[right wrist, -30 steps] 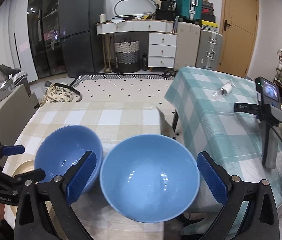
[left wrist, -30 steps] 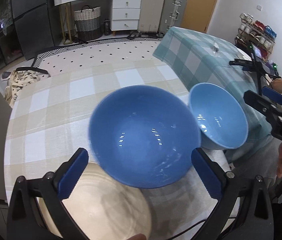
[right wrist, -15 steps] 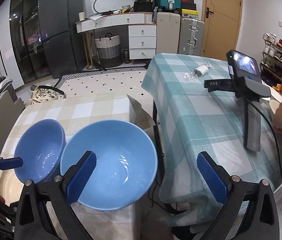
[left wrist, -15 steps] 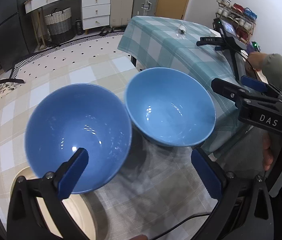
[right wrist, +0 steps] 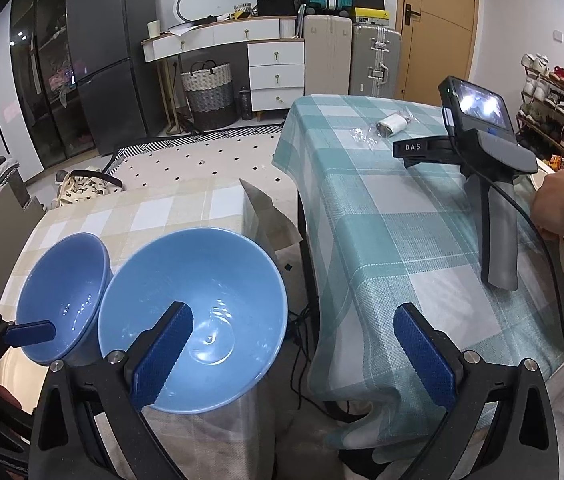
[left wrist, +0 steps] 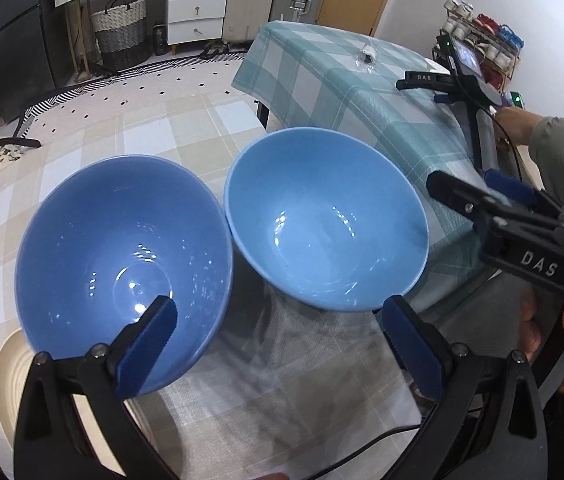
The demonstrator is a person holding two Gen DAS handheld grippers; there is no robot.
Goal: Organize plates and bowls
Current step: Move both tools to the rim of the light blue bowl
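Left wrist view: the left gripper (left wrist: 277, 330) is spread wide and grasps nothing. One fingertip hangs over the near rim of the darker blue bowl (left wrist: 121, 256), which overlaps a cream plate (left wrist: 5, 376) at the near left corner of the beige checked table (left wrist: 93, 136). The bowl seems parked on the plate so the two can be stacked together. The lighter blue bowl (left wrist: 322, 220) sits just beside it, rims almost touching, at the table's right edge, beside the teal checked table (left wrist: 334, 80). The right gripper (left wrist: 482, 200) comes in from the right; from here I cannot tell its state.

Right wrist view: the right gripper (right wrist: 298, 352) is released too, jaws far apart. Its left finger lies across the lighter blue bowl (right wrist: 217, 292); its right finger hangs past the table's edge, over the teal cloth. That straddle looks like a line-up on the bowl's rim, probably to nest it in the darker blue bowl (right wrist: 65, 276). A spare handheld gripper (right wrist: 494, 200) stands on the teal table.
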